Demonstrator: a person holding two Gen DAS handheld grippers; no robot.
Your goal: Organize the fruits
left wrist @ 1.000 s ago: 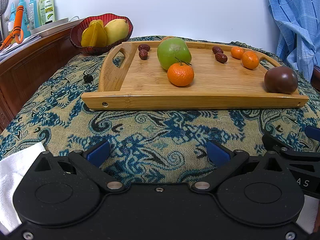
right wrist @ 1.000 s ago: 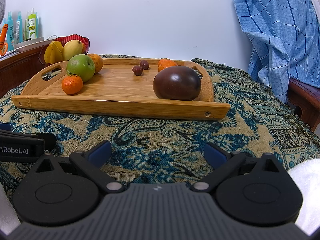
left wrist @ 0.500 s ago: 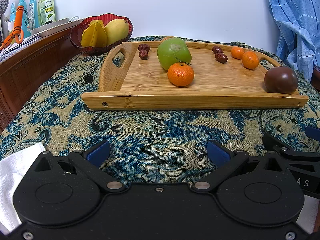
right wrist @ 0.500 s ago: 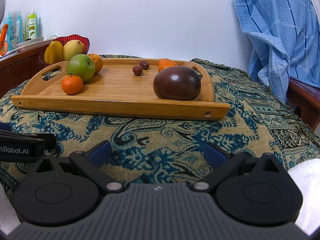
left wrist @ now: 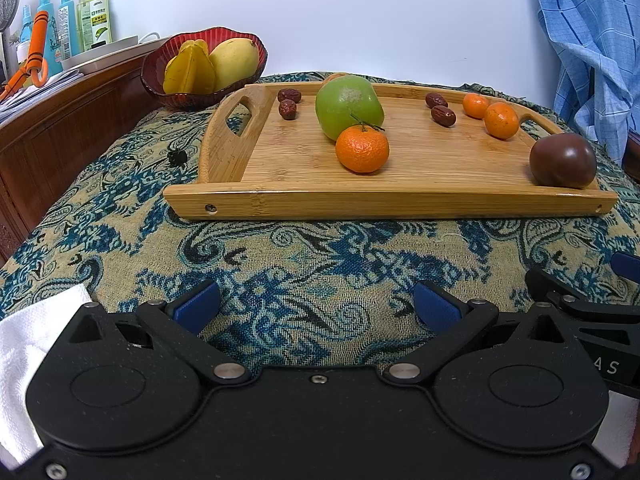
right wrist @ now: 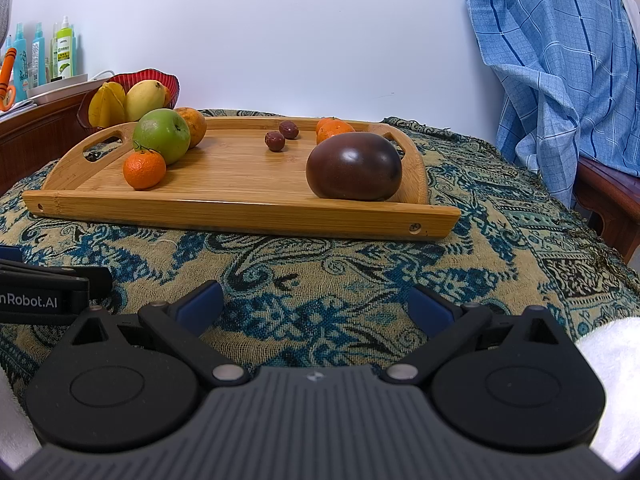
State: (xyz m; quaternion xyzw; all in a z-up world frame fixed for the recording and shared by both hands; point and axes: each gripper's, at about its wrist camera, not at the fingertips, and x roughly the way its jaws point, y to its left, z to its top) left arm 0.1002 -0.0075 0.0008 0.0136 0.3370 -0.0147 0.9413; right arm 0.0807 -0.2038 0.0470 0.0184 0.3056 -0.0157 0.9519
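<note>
Left tool point(left wrist: 316, 306): its blue pads are standing spread wide and holding nothing, low in the frame over the patterned cloth point(left wrist: 280, 264).
Right tool point(right wrist: 314, 304): likewise spread and holding nothing, sitting short of the tray.
Tray point(left wrist: 384, 204): the bamboo tray is lying on the cloth-covered desk, its long axis running left to right across both views, handles at the two ends.
Fruit on tray: a green apple point(left wrist: 349, 105) is touching a mandarin point(left wrist: 362, 150) at centre; two dates point(left wrist: 289, 103) are sitting upper left; two more dates point(left wrist: 440, 109) and two small mandarins point(left wrist: 490, 114) upper right; a dark round fruit point(left wrist: 563, 160) at the right edge; an orange point(right wrist: 193, 125) is showing behind the apple in the right view.
Red bowl point(left wrist: 160, 80): sitting upper left, beyond the tray, holding a starfruit point(left wrist: 190, 69) and a mango point(left wrist: 234, 62).
Progress: like fruits are lying in loose pairs but spread over the tray; this is fitting either an early sort or a finished grouping.
</note>
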